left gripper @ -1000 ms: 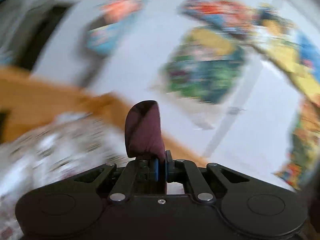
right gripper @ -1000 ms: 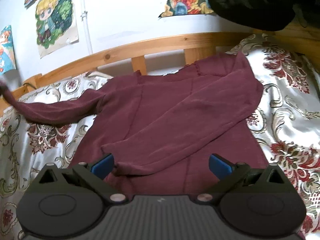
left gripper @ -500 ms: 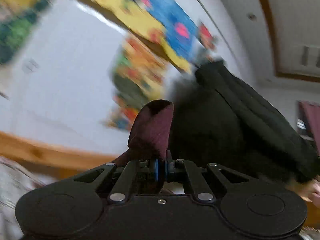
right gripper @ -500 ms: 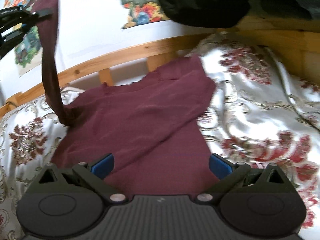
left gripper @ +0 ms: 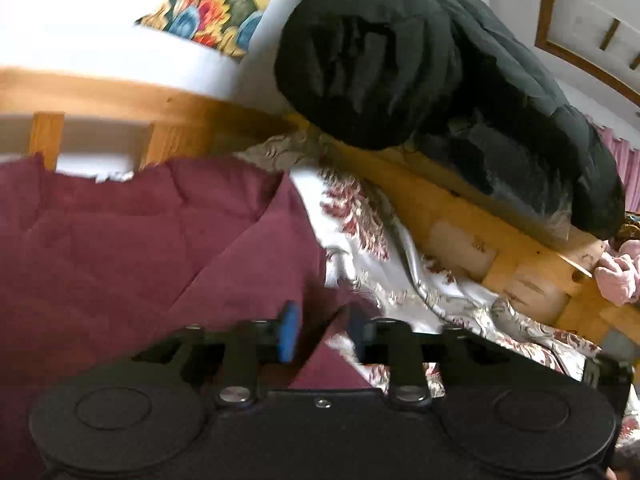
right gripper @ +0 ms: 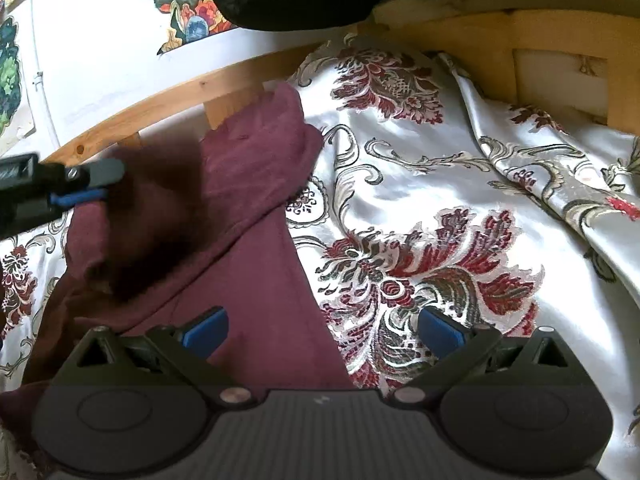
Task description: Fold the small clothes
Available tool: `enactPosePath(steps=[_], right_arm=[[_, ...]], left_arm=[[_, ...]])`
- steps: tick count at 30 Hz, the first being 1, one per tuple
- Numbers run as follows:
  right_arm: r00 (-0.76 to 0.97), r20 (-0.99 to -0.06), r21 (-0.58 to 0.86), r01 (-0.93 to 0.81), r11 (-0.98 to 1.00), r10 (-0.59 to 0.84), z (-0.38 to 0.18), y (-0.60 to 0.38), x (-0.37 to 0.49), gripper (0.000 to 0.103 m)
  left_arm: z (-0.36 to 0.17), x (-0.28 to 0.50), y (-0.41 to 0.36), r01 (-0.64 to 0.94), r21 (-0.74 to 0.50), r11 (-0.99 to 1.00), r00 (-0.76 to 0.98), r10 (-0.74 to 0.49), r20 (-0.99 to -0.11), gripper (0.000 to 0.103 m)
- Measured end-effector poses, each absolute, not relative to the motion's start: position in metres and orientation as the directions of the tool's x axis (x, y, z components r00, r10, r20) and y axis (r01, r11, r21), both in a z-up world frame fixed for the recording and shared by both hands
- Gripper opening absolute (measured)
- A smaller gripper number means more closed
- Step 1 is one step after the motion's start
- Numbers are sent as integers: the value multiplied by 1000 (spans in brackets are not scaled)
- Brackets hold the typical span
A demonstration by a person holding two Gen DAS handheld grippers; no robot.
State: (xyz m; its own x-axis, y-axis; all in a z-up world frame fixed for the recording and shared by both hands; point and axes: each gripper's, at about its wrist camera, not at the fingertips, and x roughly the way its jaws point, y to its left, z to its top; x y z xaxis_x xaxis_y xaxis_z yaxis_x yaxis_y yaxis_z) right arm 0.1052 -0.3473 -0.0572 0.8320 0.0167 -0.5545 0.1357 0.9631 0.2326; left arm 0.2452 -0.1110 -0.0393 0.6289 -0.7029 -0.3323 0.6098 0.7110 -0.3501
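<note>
A maroon long-sleeved top (right gripper: 248, 216) lies on the floral bedspread (right gripper: 440, 208); it also fills the left of the left wrist view (left gripper: 120, 264). My left gripper (left gripper: 320, 332) is low over the top with its blue pads parted, a blurred dark sleeve end between and just past them. In the right wrist view the left gripper (right gripper: 92, 184) enters from the left edge, with the blurred sleeve (right gripper: 160, 216) falling across the top's body. My right gripper (right gripper: 320, 332) is wide open and empty, hovering over the top's lower right edge.
A wooden bed rail (right gripper: 160, 96) runs behind the top. A black padded jacket (left gripper: 420, 80) hangs over the rail at the right. Posters (right gripper: 184, 12) cover the white wall. A pink cloth (left gripper: 620, 272) lies at the far right.
My left gripper swung the lifted sleeve from high at the left across over the top's body, came down, and opened. The right gripper shifted slightly right and stayed open.
</note>
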Motion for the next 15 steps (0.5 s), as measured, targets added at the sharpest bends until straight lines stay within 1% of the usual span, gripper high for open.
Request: enactPosePath(steps=[1,2,4,5,7,9,11,12,15], right_arm=[[834,-551,232,129,964,21,-57,-346,106,103],[837,-547,232,123,965,25,-56,-344,107,103],[842,-539,232,110,966,34,-53,-341,107,103],[843,-536,233,101,967,41,-52,-339,108,103],[845,-532,234,80,969,58,-51,-335,109,103],[842,-535,230,70,971,66,-50,-332,111,103],[837,-541,232,63,971,75,-51,-328,113,103],[835,-545,231,61,971,77,-51,-326,114,103],[827,-557,218,49,975,83,-51,-319,116,103]], left_arm=[[-41,242,-104,606,-358,710,627,-704,-334,56],[-42,242,-96,598,-366,713,630,-700,-335,65],[-37,240,-76,572,-370,732,652,-679,-336,70],[-34,239,-65,550,-364,751,671,-657,-343,70],[-33,240,-41,469,-340,815,732,-574,-368,70],[-38,248,-17,329,-315,890,799,-440,-409,66],[-41,259,7,171,-310,935,843,-302,-445,54],[-44,265,21,106,-330,938,852,-257,-456,53],[-51,283,53,-2,-405,914,859,-206,-468,47]])
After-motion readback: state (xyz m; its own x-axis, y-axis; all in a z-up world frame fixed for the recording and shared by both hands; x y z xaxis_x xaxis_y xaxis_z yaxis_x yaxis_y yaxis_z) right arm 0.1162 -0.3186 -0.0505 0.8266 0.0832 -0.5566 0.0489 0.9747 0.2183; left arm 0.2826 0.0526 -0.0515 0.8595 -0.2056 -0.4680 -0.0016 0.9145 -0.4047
